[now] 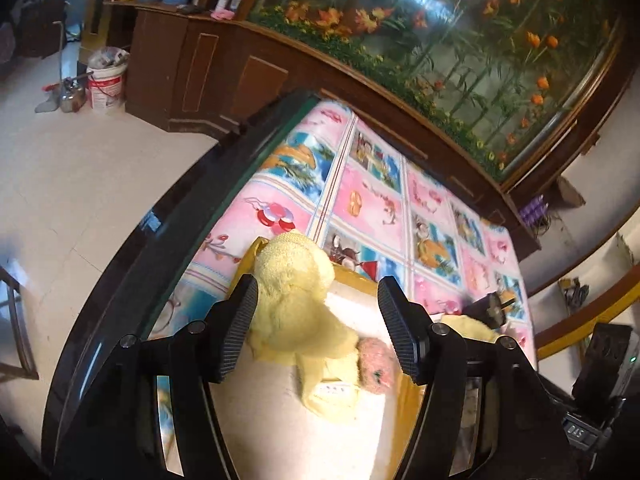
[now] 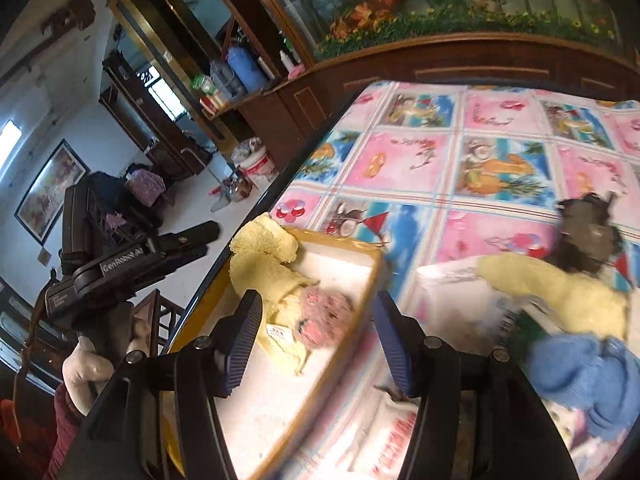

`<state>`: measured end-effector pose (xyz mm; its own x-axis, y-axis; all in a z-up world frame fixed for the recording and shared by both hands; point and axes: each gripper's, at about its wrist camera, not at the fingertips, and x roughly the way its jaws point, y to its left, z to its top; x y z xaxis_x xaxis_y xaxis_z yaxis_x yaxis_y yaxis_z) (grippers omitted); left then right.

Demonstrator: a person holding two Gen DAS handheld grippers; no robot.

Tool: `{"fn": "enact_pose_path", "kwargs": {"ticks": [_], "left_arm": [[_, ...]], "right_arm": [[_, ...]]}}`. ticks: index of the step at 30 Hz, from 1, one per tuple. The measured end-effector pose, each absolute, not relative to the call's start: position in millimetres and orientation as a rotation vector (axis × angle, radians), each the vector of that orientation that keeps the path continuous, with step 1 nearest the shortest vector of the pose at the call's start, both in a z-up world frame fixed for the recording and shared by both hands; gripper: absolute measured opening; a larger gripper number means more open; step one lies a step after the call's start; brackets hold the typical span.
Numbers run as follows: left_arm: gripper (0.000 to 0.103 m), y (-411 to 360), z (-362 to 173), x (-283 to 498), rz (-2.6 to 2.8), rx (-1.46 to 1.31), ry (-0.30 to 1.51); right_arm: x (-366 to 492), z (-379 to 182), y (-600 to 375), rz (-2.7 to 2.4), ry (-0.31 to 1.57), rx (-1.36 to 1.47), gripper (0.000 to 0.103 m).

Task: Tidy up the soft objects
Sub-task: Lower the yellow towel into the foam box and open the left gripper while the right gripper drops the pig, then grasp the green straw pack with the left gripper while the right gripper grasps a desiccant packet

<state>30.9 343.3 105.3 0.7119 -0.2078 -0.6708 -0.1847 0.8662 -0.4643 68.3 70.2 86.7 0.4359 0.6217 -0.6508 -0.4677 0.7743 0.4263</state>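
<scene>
A shallow tray with a white floor and a yellow rim sits near the table's left edge. In it lie a crumpled yellow cloth with a label and a pink fuzzy ball. My left gripper hangs open over them, its left pad against the cloth's edge and its right pad apart. My right gripper is open above the pink ball and the tray's right rim. To the right lie a second yellow cloth, a blue cloth and a dark furry item.
A pink and blue picture cloth covers the glass-edged table. A white printed bag lies under the right-hand items. A wooden cabinet with a plant display stands behind, and a white bucket is on the floor. A gloved hand holds the left gripper.
</scene>
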Motion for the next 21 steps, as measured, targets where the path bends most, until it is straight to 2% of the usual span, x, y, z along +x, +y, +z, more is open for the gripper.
{"fn": "enact_pose_path", "kwargs": {"ticks": [3, 5, 10, 21], "left_arm": [[0.064, 331.2, 120.2, 1.9, -0.058, -0.557, 0.751], [0.07, 315.4, 125.4, -16.5, -0.097, -0.561, 0.743], [0.07, 265.8, 120.5, -46.3, -0.203, -0.548, 0.774], [0.07, 162.4, 87.3, -81.6, -0.312, -0.383, 0.861]], "right_arm": [[52.3, 94.2, 28.6, 0.644, 0.865, 0.224, 0.06], [42.8, 90.9, -0.4, 0.603, 0.869, 0.237, 0.062], [27.2, 69.0, -55.3, 0.509, 0.925, 0.256, 0.062], [3.5, 38.9, -79.0, 0.447, 0.975, 0.185, 0.062]]}}
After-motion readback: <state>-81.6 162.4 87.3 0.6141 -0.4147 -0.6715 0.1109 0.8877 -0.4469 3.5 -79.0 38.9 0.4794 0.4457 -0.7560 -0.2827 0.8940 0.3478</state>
